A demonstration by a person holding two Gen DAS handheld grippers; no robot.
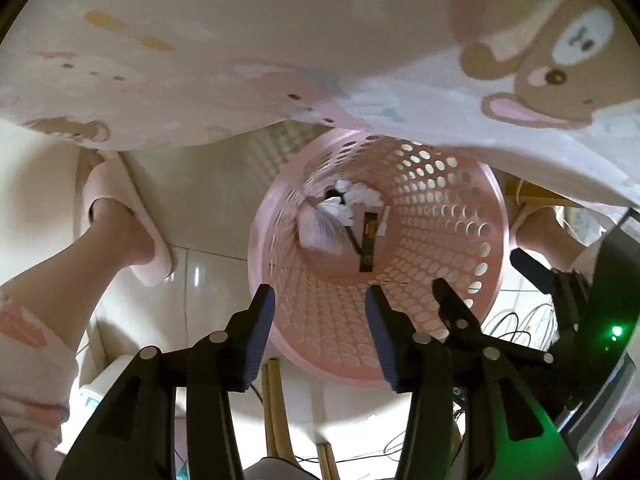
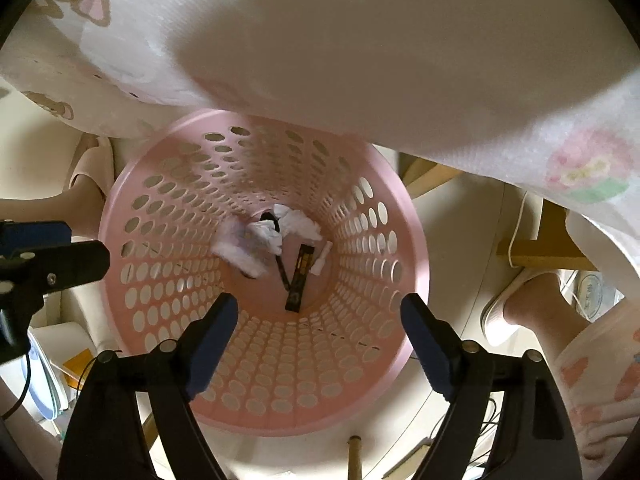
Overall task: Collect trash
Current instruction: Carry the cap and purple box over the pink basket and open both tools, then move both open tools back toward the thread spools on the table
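Observation:
A pink perforated waste basket (image 1: 460, 216) (image 2: 168, 200) stands on the floor below both grippers. At its bottom lie crumpled white paper (image 1: 340, 208) (image 2: 264, 240), a black strip wrapper (image 1: 368, 240) (image 2: 298, 280) and a small white piece (image 2: 322, 260). My left gripper (image 1: 320, 300) is open and empty above the basket's near rim. My right gripper (image 2: 320, 308) is open and empty over the basket mouth. The right gripper's finger also shows in the left wrist view (image 1: 452, 300); the left gripper shows at the left edge of the right wrist view (image 2: 40, 240).
The person's printed pyjama top (image 1: 280, 60) (image 2: 360, 40) hangs over the far side of the basket. Slippered feet (image 1: 120, 220) (image 2: 520, 308) stand on both sides on the tiled floor. Wooden furniture legs (image 2: 540, 252) and cables (image 1: 520, 320) lie near the basket.

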